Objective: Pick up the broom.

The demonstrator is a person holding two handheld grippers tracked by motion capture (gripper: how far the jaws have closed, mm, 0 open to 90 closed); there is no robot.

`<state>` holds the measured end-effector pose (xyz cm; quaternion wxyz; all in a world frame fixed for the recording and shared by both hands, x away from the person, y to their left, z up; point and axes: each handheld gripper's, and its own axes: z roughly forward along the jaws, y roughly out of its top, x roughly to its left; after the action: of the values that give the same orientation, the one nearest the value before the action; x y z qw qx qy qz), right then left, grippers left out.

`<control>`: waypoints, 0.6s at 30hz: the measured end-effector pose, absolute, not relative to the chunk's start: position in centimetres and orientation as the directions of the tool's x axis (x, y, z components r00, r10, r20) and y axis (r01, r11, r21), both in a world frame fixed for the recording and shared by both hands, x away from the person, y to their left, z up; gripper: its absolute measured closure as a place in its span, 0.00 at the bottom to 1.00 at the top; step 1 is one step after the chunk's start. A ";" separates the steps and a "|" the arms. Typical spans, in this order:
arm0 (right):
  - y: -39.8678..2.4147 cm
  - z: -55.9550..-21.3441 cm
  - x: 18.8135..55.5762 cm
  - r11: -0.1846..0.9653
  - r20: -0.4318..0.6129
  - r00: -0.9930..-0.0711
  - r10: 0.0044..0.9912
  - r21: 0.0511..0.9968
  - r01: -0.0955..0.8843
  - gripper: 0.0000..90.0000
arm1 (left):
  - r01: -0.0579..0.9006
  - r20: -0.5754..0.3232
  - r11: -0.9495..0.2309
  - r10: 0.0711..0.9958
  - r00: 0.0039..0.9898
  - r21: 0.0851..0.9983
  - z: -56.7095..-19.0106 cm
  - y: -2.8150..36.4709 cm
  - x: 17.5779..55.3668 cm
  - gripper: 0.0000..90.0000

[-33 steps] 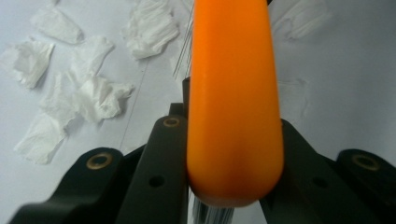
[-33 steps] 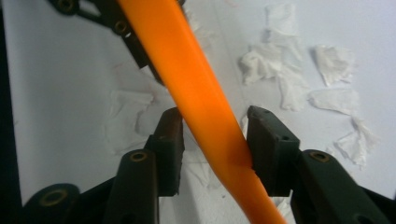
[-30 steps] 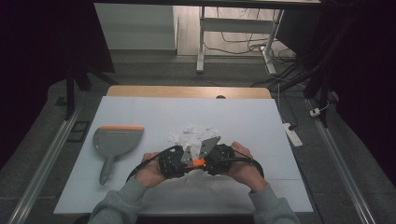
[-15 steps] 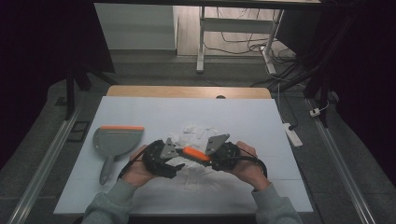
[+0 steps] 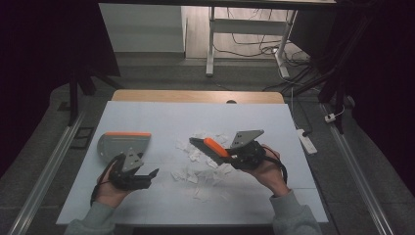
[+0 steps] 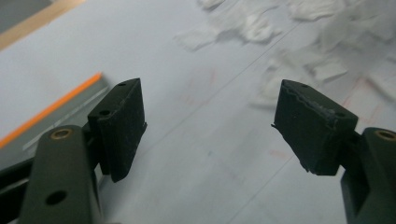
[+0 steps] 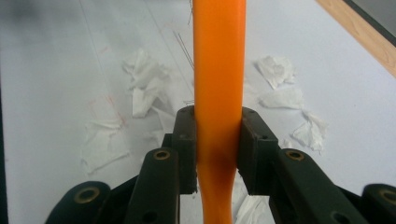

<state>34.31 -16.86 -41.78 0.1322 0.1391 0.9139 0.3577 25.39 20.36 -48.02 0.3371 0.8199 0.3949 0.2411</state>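
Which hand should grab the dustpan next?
Left, probably. The left gripper is open and empty, right beside the dustpan. The right gripper is shut on the brush, over the paper scraps.

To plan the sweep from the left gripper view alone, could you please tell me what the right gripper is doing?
Observer: The right gripper is shut on the orange handle of a brush.
Operator: Where is the brush relative to the scraps?
Observer: In the high view its dark head reaches over the scraps. I cannot tell whether it touches them.
Operator: And the grey thing with the orange edge beside my jaws?
Observer: That is a dustpan, lying left of the scraps. The left gripper is at the dustpan's near edge, and its jaws have just been opening with nothing between them.
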 end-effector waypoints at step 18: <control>-20.1 -41.2 36.1 0.594 -0.109 -0.835 0.539 0.753 0.285 0.78 | 0.525 0.071 -0.429 0.819 0.569 0.735 -49.2 21.7 25.9 0.28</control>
<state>36.10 -20.06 -41.23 0.1654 0.2348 0.8772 0.3847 25.93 21.70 -49.20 0.3414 0.8174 0.4112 0.2152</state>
